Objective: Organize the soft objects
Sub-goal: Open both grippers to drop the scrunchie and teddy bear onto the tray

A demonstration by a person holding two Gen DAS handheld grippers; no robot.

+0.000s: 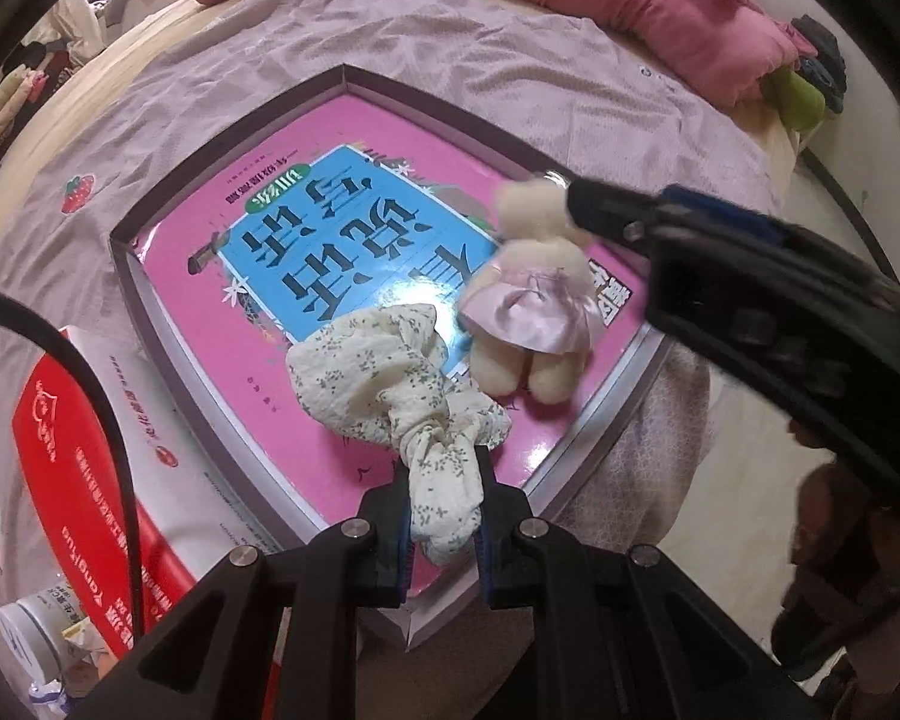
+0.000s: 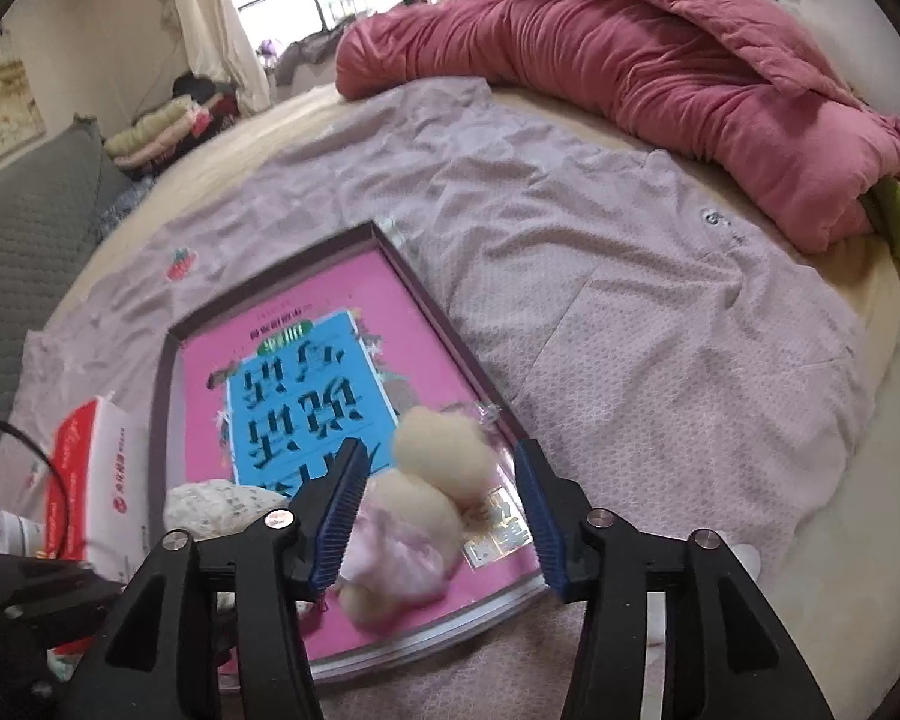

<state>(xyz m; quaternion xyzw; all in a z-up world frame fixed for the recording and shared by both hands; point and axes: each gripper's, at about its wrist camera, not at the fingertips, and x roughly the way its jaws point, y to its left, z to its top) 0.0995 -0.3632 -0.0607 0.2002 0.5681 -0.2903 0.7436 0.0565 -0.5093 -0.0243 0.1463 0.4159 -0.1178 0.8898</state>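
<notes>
A shallow tray (image 1: 132, 276) lined with a pink and blue book cover lies on the bed, and it seems to serve as the collecting place for the soft things. The left gripper (image 1: 441, 516) is clamped on the knotted tail of a floral cloth bundle (image 1: 378, 384), whose bulk already rests on the cover near the tray's near edge; holding it by the knot probably lets the loose fabric settle as one lump. Just beside it lies a cream plush doll (image 2: 426, 480) in a pink satin dress, on the cover. The right gripper (image 2: 444, 516) stands with its jaws apart on either side of the doll, neither pad pressing on it, so the doll looks set down rather than held
</notes>
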